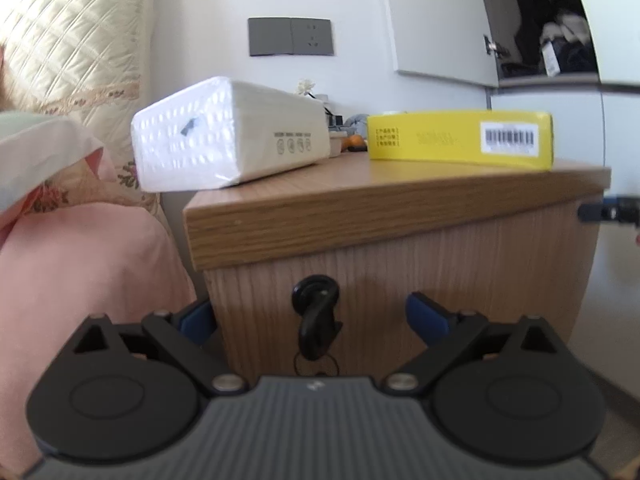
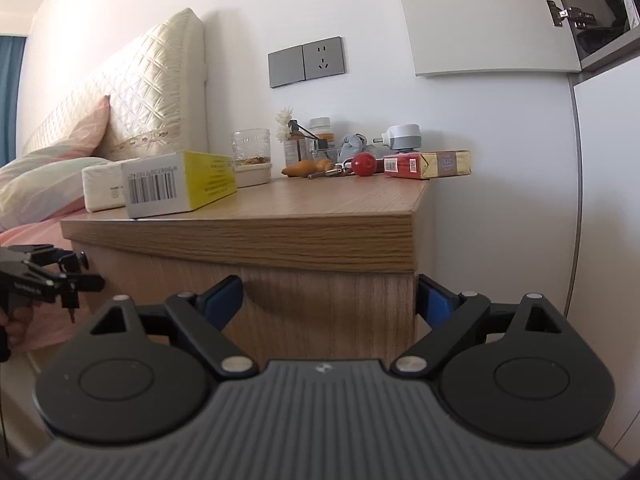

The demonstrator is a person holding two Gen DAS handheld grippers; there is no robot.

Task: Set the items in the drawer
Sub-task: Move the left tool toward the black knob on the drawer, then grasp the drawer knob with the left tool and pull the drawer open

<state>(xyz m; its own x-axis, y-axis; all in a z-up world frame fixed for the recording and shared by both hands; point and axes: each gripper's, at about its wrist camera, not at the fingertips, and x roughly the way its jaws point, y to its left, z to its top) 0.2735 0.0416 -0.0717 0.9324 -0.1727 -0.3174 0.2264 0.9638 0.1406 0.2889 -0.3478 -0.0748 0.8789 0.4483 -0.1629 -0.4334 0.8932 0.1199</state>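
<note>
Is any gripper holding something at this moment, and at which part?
Nothing is held. The left gripper is open, its fingers either side of the black drawer handle without closing on it. The right gripper is open too.

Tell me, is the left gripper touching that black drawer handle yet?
Apart. In the left wrist view the left gripper is open, its blue fingertips spread on either side of the black drawer handle, with bare wood showing between each and the handle.

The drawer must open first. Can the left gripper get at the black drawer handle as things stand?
Probably yes. The left gripper is open, with the black drawer handle centred between its blue fingers, and nothing lies between them. How close it is cannot be told.
</note>
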